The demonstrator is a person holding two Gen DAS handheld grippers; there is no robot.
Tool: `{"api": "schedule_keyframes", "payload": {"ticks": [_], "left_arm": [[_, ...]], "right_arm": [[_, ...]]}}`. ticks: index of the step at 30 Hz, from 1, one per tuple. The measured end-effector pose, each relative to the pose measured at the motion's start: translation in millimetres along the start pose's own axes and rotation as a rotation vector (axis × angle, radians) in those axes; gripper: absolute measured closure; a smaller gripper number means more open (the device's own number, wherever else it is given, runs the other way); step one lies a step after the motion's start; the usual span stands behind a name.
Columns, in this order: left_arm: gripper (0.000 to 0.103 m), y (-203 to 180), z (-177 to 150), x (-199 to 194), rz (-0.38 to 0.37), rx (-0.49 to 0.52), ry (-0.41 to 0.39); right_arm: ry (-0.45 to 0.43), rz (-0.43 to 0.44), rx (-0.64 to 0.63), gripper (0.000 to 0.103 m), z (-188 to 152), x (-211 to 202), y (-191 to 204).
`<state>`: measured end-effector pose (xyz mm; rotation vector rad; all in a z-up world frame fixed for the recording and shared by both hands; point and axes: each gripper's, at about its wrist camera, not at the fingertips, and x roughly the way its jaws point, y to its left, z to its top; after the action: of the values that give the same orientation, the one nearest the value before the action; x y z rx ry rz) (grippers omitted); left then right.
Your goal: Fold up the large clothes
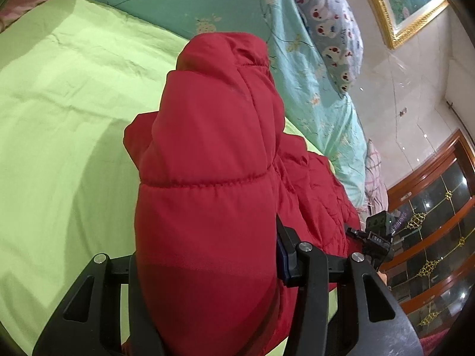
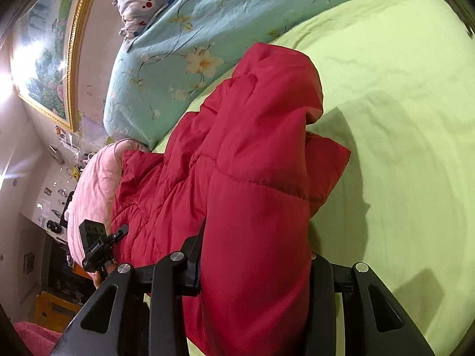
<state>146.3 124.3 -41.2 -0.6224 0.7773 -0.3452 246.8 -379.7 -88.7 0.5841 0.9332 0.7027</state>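
A red puffer jacket (image 1: 207,154) lies on a light green bed sheet (image 1: 59,118). My left gripper (image 1: 207,267) is shut on a thick padded fold of it, which bulges up between the black fingers (image 1: 288,255) and hides the fingertips. In the right wrist view the same red jacket (image 2: 252,163) fills the middle, and my right gripper (image 2: 255,270) is shut on another thick fold of it, above the green sheet (image 2: 400,148). Each gripper shows in the other's view: the right one (image 1: 377,237) and the left one (image 2: 98,246), both at the jacket's edge.
A turquoise floral quilt (image 1: 207,3) and a bear-print pillow (image 1: 332,35) lie at the head of the bed. A pink pillow (image 2: 92,190) lies beside the jacket. A gold-framed painting (image 2: 44,59) hangs on the wall. A wooden glass-door cabinet (image 1: 430,237) stands beside the bed.
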Motion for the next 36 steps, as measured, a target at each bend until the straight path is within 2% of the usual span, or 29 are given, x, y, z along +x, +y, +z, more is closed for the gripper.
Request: {"api": "schedule_keyframes", "payload": {"ticks": [4,9,14,20,27,32,36], "left_arm": [[0.056,-5,-13,-13,-0.007,0.012,0.002],[0.056,2,-22,-13,-0.015,-0.013,0.009],[0.056,21,-25,-5,0.011,-0.064,0.029],[0.049,51,-33,10,0.048,-0.153,0.075],[0.032,43,-36,6,0.131,-0.134,0.091],[0.02,45,-36,-2,0.187,-0.146,0.122],[0.02,39,-34,-17,0.236,-0.095,0.113]], "right_arm": [[-0.007,0.003,0.014,0.065,-24,-13,4],[-0.012,0.004,0.034,0.064,-37,-15,5],[-0.012,-0.006,0.052,0.064,-39,-10,0],[-0.01,-0.027,0.083,0.059,-43,-3,-17],[-0.019,-0.038,0.109,0.048,-54,-3,-30],[-0.028,-0.049,0.13,0.033,-57,-8,-30],[-0.047,-0.089,0.132,0.028,-60,-16,-25]]}}
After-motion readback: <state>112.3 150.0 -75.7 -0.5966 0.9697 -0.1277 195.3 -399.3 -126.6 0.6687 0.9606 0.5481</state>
